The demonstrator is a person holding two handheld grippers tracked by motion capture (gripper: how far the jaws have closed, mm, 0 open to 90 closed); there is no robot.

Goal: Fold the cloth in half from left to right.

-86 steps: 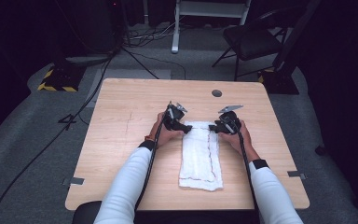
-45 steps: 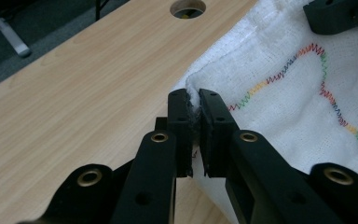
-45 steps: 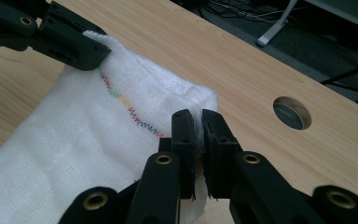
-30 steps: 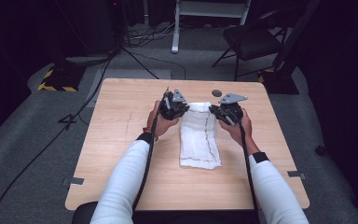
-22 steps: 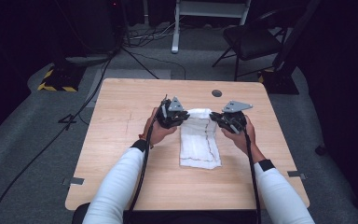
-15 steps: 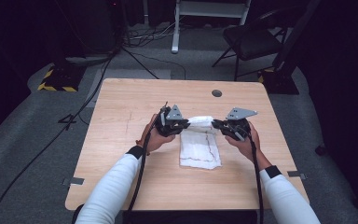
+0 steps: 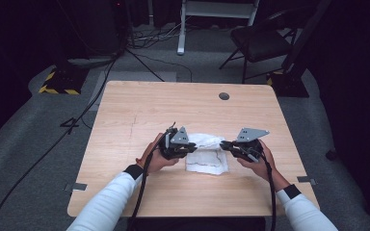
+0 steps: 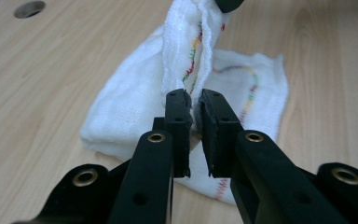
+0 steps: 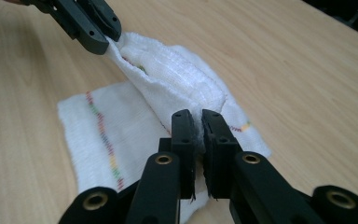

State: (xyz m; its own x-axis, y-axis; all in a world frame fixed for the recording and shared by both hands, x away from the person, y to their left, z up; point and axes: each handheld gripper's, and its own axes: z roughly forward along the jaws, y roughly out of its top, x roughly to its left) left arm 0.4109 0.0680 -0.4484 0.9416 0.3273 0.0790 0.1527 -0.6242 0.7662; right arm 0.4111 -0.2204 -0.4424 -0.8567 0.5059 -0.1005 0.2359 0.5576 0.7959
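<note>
A white cloth (image 7: 206, 155) with a coloured stitched border lies partly folded on the wooden table (image 7: 139, 110). Its far edge is lifted and stretched between the two grippers. In the high view my left gripper (image 7: 191, 146) holds the left end of that raised edge and my right gripper (image 7: 224, 144) holds the right end. The left gripper view shows my left gripper (image 8: 196, 106) shut on the cloth (image 8: 186, 70), which rises away from it. The right gripper view shows my right gripper (image 9: 198, 121) shut on the cloth (image 9: 177, 79), with the other gripper's jaws at the top left.
A round grommet hole (image 7: 224, 96) sits in the table's far right part. Beyond the table stand a black chair (image 7: 262, 41), a white stand (image 7: 212, 14) and cables on the grey floor. A yellow-black striped base (image 7: 58, 82) lies at the left.
Both grippers have carried the cloth's far edge toward the person, folding it over the near part. The flat part on the table is now shorter.
</note>
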